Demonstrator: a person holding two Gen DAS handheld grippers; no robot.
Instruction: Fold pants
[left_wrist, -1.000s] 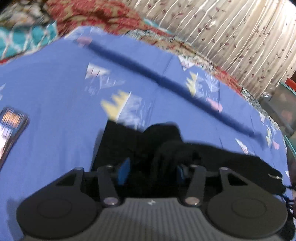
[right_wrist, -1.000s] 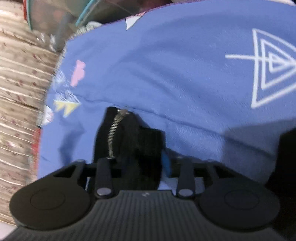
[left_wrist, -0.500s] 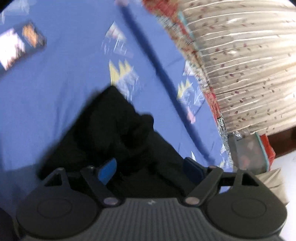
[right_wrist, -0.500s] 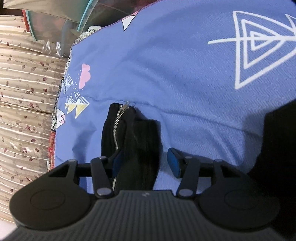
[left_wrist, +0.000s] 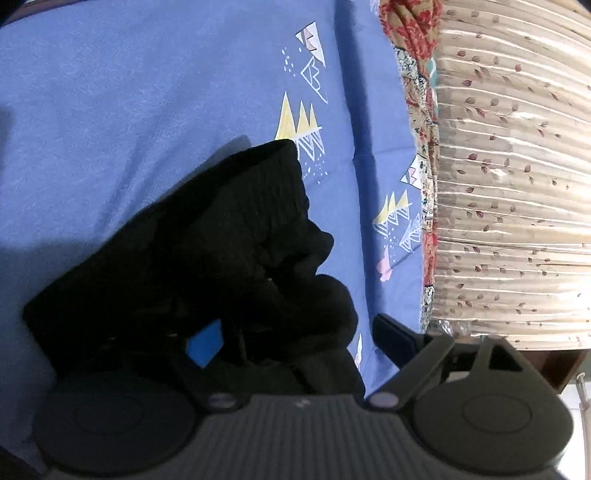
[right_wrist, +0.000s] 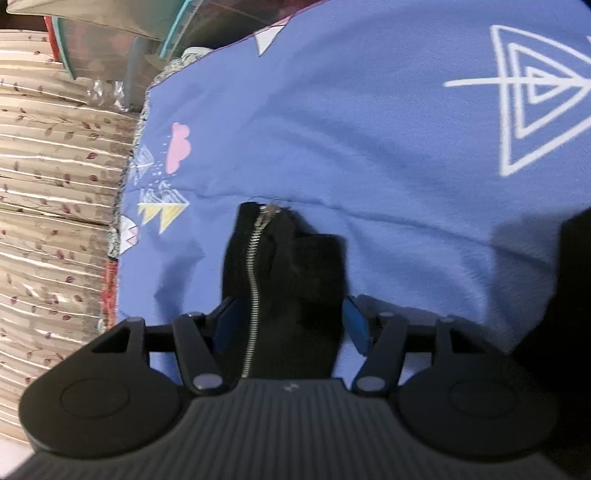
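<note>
The black pants (left_wrist: 221, 258) lie bunched on the blue patterned bedsheet (left_wrist: 129, 92). In the left wrist view my left gripper (left_wrist: 295, 339) is open, its jaws wide apart, with the bunched cloth lying between and over them. In the right wrist view a narrow black part of the pants with a silver zipper (right_wrist: 255, 280) lies between the fingers of my right gripper (right_wrist: 286, 325), which is open; the blue pads stand on either side of the cloth without pinching it.
A beige leaf-patterned curtain (left_wrist: 509, 184) hangs along the bed's edge, also in the right wrist view (right_wrist: 55, 203). A red floral cover (left_wrist: 410, 22) lies at the bed's far end. Clear plastic boxes (right_wrist: 110, 33) stand beyond the sheet's corner.
Both grippers opened: the left let go of the bunched cloth and turned toward the curtain side; the right released the zipper part, its jaws now wider apart.
</note>
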